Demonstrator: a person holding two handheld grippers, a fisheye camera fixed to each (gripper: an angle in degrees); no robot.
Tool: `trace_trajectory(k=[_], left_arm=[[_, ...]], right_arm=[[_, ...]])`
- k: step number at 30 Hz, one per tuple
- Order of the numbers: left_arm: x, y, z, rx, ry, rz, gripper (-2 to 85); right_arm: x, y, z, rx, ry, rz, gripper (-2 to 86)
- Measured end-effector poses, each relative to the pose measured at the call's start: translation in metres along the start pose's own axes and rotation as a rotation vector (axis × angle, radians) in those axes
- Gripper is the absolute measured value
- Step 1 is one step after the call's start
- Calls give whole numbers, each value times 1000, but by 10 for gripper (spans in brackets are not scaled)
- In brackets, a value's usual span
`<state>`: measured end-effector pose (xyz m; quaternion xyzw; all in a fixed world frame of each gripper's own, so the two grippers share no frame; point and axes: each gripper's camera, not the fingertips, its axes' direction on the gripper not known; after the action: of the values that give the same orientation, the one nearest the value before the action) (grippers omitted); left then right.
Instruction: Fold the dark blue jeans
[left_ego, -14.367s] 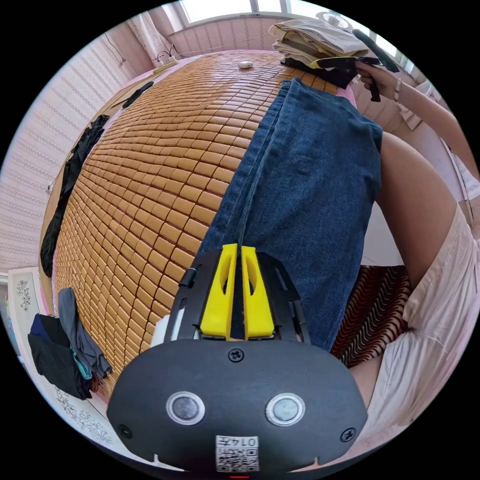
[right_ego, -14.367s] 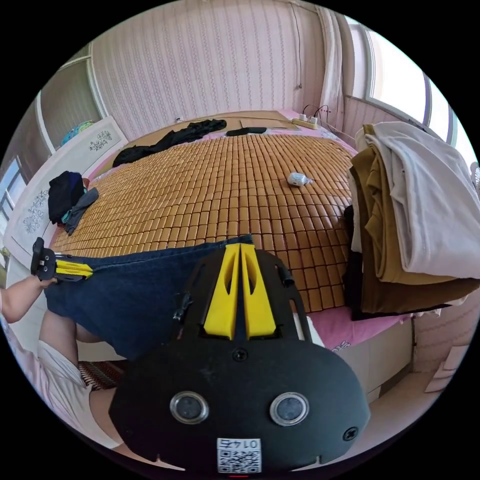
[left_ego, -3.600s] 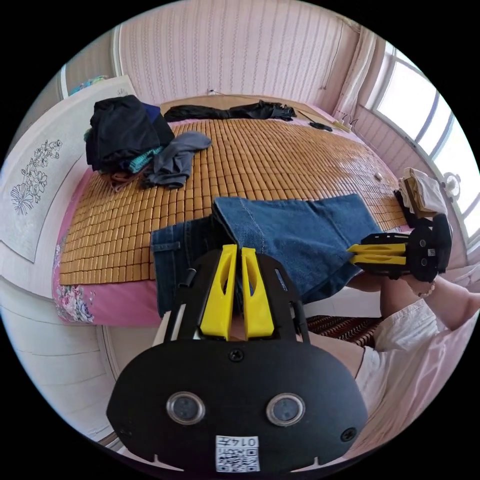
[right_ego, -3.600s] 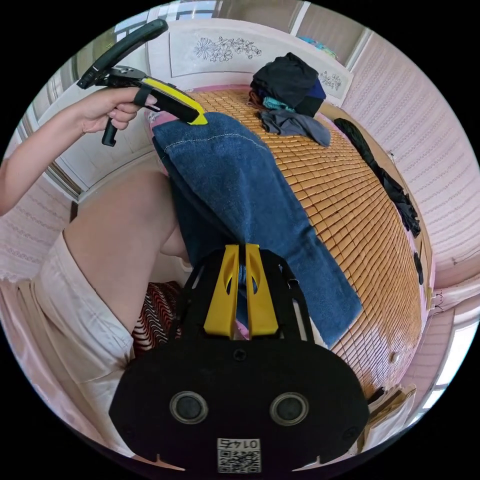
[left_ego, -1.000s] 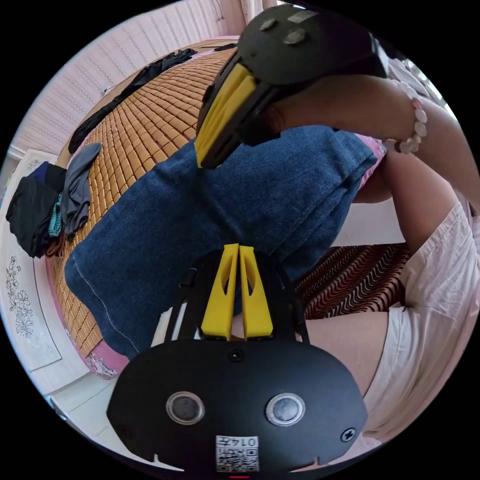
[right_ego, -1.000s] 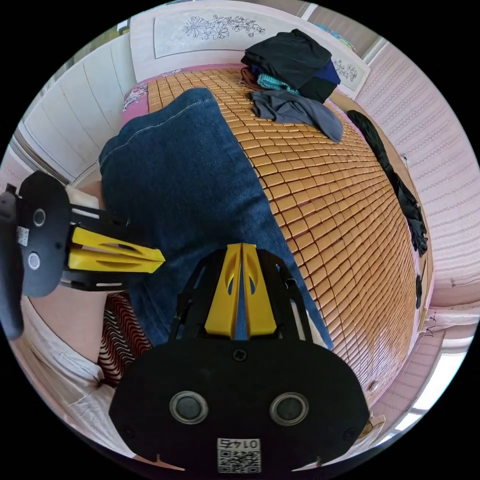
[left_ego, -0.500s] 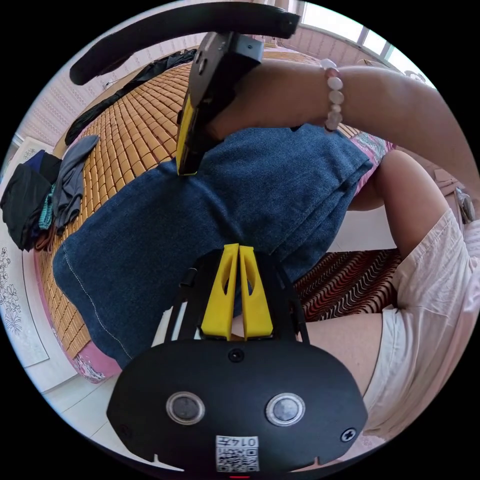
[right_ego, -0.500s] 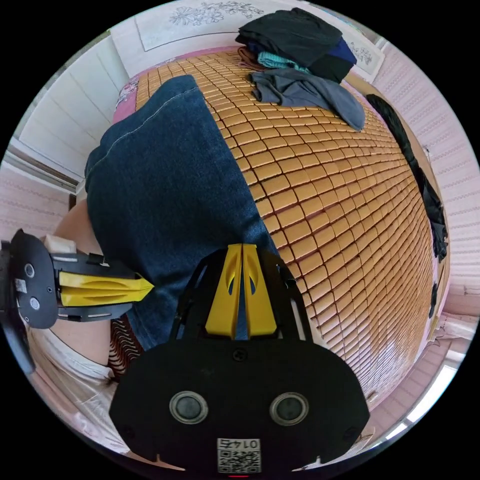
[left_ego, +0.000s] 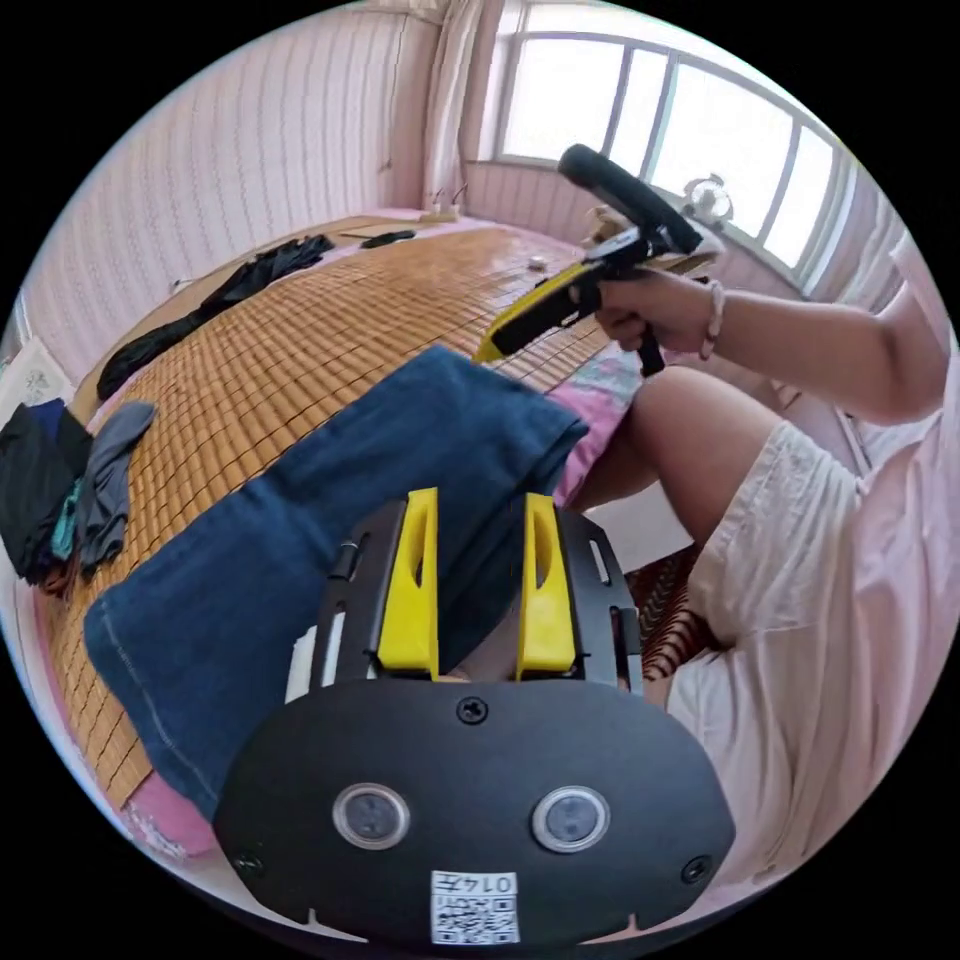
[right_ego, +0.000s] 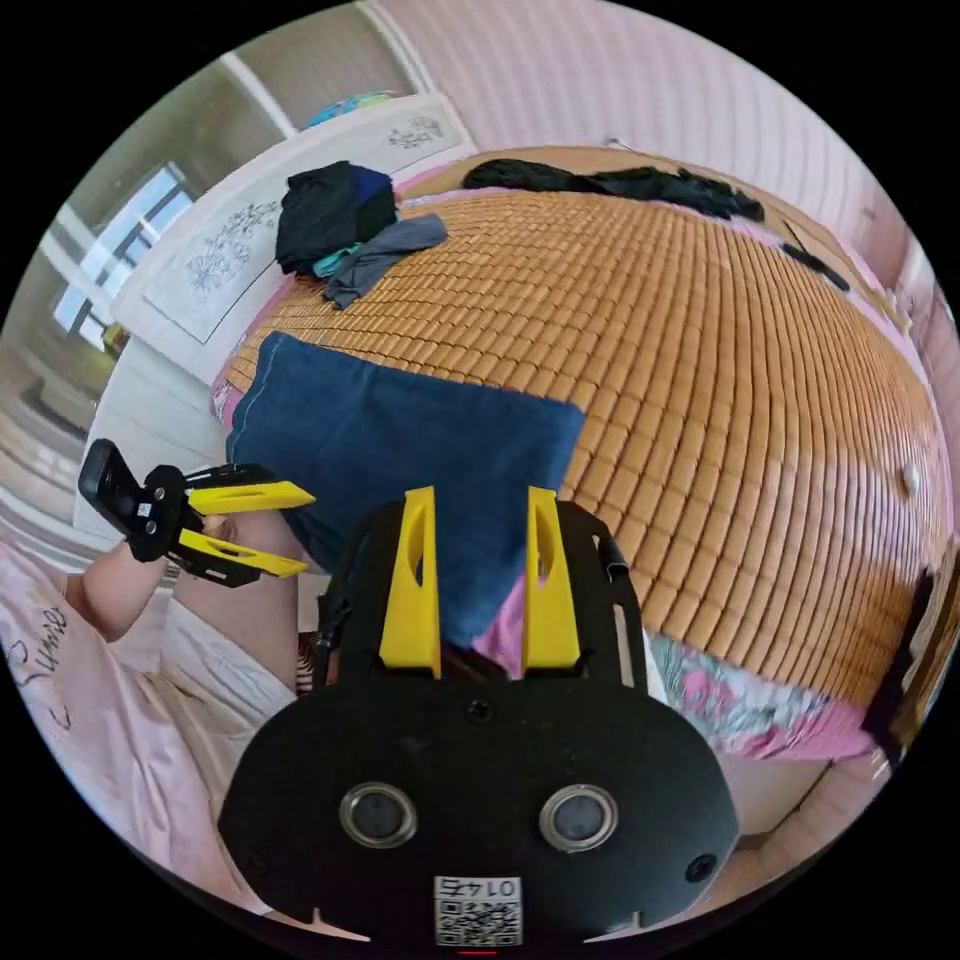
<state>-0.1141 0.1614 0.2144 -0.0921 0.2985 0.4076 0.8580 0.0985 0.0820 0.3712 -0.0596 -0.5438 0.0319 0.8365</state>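
Observation:
The dark blue jeans (left_ego: 330, 500) lie folded in a thick rectangle on the bamboo mat (left_ego: 320, 320), at the bed's near edge. My left gripper (left_ego: 478, 512) hovers just off their near side, jaws open, gripping nothing. A hand holds my right gripper (left_ego: 490, 350) in the air past the jeans' far end. In the right gripper view the jeans (right_ego: 400, 450) lie flat in front of my right gripper (right_ego: 474, 510), which is open and empty. My left gripper (right_ego: 295, 532) is open beside the jeans' left edge, clear of the cloth.
A heap of dark clothes (right_ego: 335, 215) sits near the white flowered bed board (right_ego: 220, 270). A long black garment (right_ego: 620, 185) lies along the mat's far side. The person's leg (left_ego: 690, 440) stands against the bed, with a striped rug (left_ego: 670, 610) below.
Both grippers were shut on the jeans half a second ago. Both have opened, let go and drawn back, and the jeans now rest folded on the mat.

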Motion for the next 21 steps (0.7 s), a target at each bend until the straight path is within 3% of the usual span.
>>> trace_trajectory(k=[3, 5, 10, 13, 17, 21], left_arm=[[23, -15, 27, -20, -30, 47, 153], [30, -22, 42, -34, -13, 50, 159], [34, -34, 70, -128, -121, -2, 117], [24, -34, 64, -154, -120, -40, 66], [11, -27, 51, -123, -64, -66, 42], [14, -21, 33, -95, -88, 0, 41]], right_arm=[[34, 30, -3, -100, -79, 127, 138], [52, 35, -2, -142, -233, 194, 118], [56, 16, -56, -13, -482, 139, 42], [44, 9, -104, 117, -329, -18, 42], [98, -1, -145, 278, -339, 108, 66], [123, -25, -132, 215, -284, 242, 140]])
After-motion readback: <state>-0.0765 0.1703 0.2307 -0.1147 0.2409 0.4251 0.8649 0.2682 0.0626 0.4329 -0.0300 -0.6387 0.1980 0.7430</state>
